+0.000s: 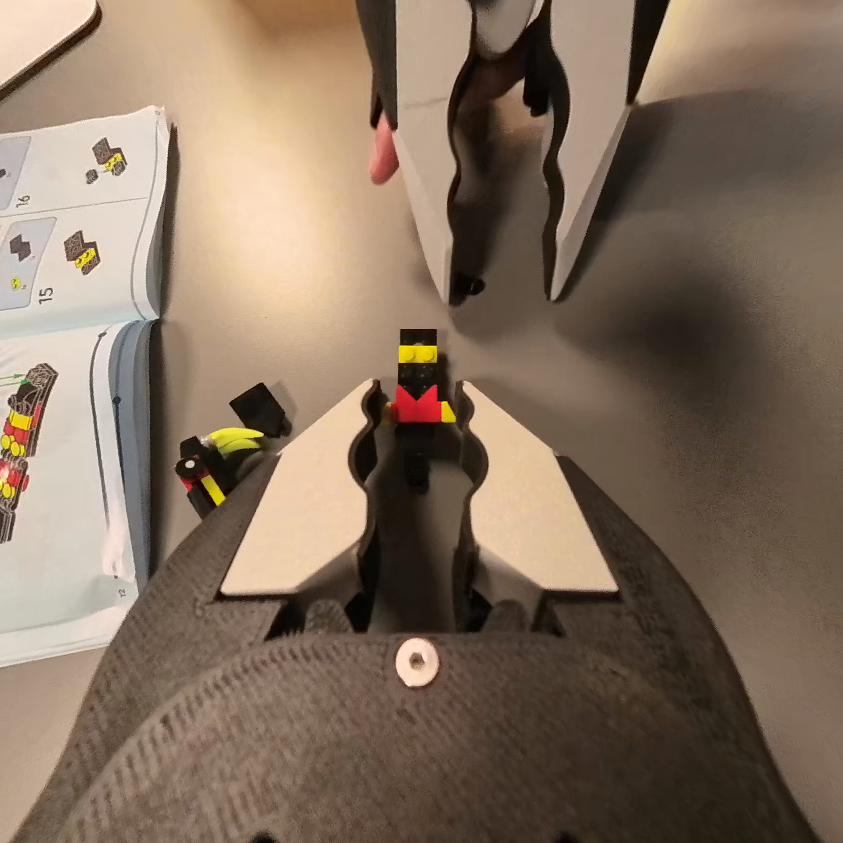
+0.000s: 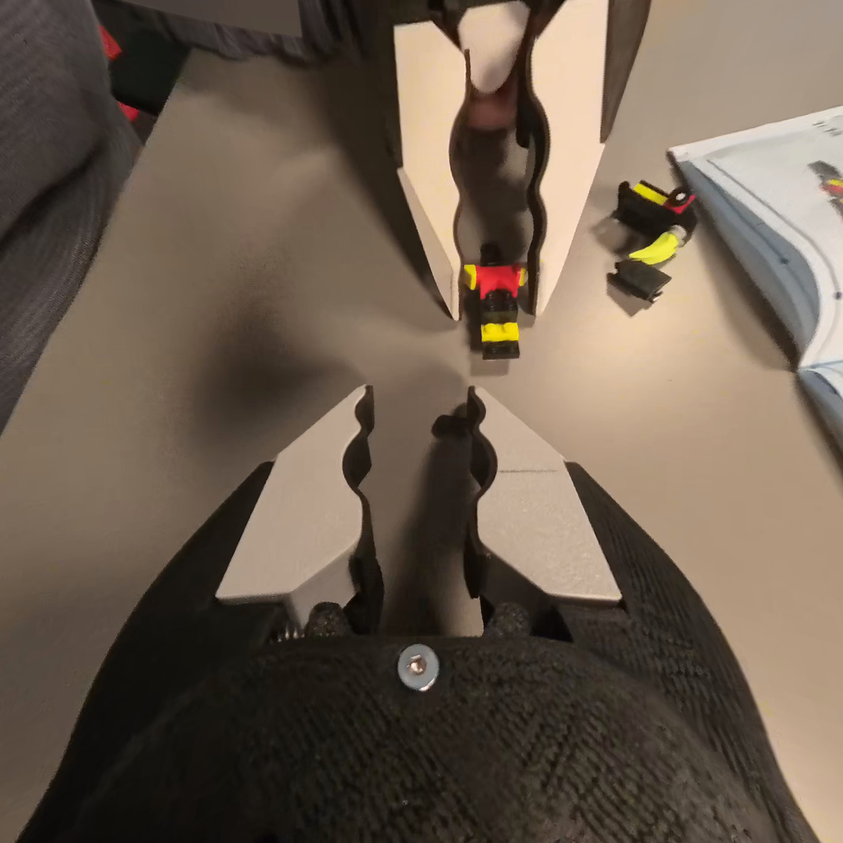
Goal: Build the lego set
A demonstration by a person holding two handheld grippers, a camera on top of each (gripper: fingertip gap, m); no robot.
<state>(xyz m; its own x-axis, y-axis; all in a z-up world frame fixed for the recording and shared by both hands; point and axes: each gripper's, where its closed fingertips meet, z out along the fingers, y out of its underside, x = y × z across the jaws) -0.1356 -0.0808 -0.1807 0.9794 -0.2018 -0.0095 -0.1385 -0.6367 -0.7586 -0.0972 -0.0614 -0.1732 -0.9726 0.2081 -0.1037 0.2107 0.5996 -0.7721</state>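
Left wrist view, left to right. An open booklet lies flat at the table's left edge. Just right of it sit a loose black piece and a small sub-assembly in black, red and yellow, partly hidden behind the left gripper's body.

At centre, the left gripper brackets the main build, a narrow black stack with a yellow band and a red section. Both fingers sit close to the red section's sides; firm contact cannot be confirmed from either view. The build's black and yellow end projects past the fingertips.

Beyond it, the right gripper points back toward the build, fingers spread, tips well apart. A small black piece sits against one finger's inner face, near the tip. It is not pinched between the two fingers.
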